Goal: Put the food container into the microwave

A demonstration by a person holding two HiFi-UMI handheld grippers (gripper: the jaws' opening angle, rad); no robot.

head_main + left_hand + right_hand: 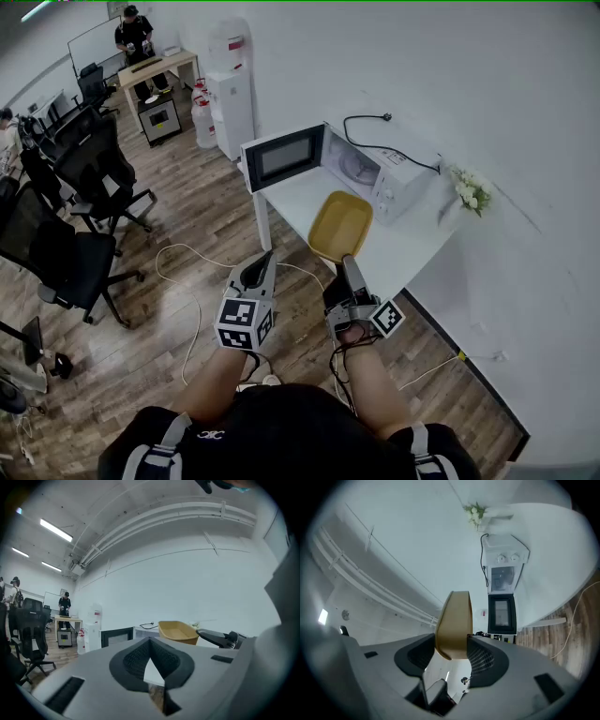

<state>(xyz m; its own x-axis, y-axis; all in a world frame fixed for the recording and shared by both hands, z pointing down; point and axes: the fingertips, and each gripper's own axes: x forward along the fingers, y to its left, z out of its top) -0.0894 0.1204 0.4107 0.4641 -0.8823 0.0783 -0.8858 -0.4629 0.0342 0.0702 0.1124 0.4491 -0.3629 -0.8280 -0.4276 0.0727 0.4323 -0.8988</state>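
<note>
Right claw [349, 265] grips the near rim of the yellow food container [340, 225], mid-frame over the counter [295, 199] edge. Open side up, long axis running from the claw toward the microwave [380, 169], whose door [281, 157] hangs open at left. Only the right gripper view shows the jaws pinching the rim edge-on. Left claw [255, 272] is closed on nothing, lower centre.

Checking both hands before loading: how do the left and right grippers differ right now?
The right gripper is clamped on the rim of the yellow container; the left gripper is shut on nothing. The right gripper reaches to the table edge in front of the open microwave; the left gripper hangs over the floor. Both point forward, side by side.
</note>
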